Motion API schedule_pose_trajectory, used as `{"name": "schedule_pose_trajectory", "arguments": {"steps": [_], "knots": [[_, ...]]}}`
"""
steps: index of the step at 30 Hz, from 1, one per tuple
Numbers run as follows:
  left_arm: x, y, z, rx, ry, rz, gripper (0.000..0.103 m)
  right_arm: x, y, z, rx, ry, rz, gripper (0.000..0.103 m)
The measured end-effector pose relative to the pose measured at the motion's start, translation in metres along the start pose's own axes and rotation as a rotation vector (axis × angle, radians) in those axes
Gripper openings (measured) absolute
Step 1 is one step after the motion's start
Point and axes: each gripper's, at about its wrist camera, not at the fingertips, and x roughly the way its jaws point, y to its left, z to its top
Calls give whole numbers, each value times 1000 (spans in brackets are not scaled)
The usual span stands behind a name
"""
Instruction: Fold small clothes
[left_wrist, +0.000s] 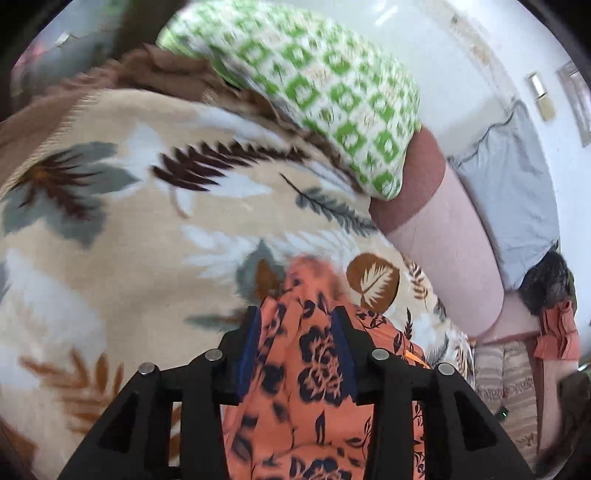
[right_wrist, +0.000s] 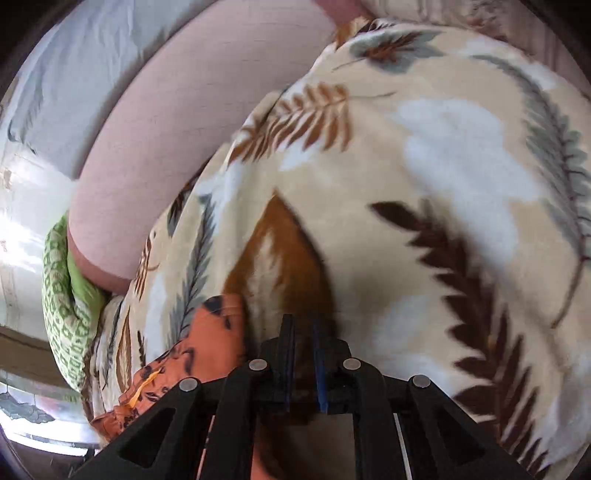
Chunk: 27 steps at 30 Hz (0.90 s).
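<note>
An orange garment with a dark floral print (left_wrist: 317, 369) lies on a cream leaf-patterned blanket (left_wrist: 147, 229). My left gripper (left_wrist: 297, 321) has the garment bunched between its two fingers and is shut on it. In the right wrist view the same garment (right_wrist: 207, 343) lies just left of my right gripper (right_wrist: 303, 326). The right gripper's fingers stand close together with a narrow gap and nothing between them, low over the blanket (right_wrist: 424, 184).
A green-and-white patterned pillow (left_wrist: 314, 85) lies at the head of the bed, and shows at the left edge of the right wrist view (right_wrist: 66, 302). A pink bolster (left_wrist: 450, 251) and a grey sheet (left_wrist: 517, 192) lie beside the blanket. More clothes (left_wrist: 554, 325) sit at the right.
</note>
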Motion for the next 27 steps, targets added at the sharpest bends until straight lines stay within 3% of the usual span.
{"name": "schedule_pose_trajectory", "arguments": {"steps": [4,7,9,11,15,17,20,23,27], "knots": [[-29,6,-42,-68,-114,11,63,-32,19,-15,-114,-66,14,12],[-34,15,-70,-108,-163,71,64,-47,63,-37,-240,-49,78,12],[-32,22,-81,-84,-192,161,64,-47,106,-63,-360,7,117,12],[-21,29,-84,-48,-136,333,64,-41,147,-93,-473,61,147,12],[-11,46,-81,-64,-77,336,64,-7,221,-168,-606,271,222,12],[-9,42,-80,-23,-74,356,64,21,248,-202,-659,332,154,12],[-3,37,-79,60,-55,386,64,63,278,-227,-704,241,11,12],[-2,34,-84,119,-51,386,62,95,301,-216,-721,102,-47,10],[-2,33,-90,207,-30,397,58,102,316,-196,-612,149,-62,10]]}}
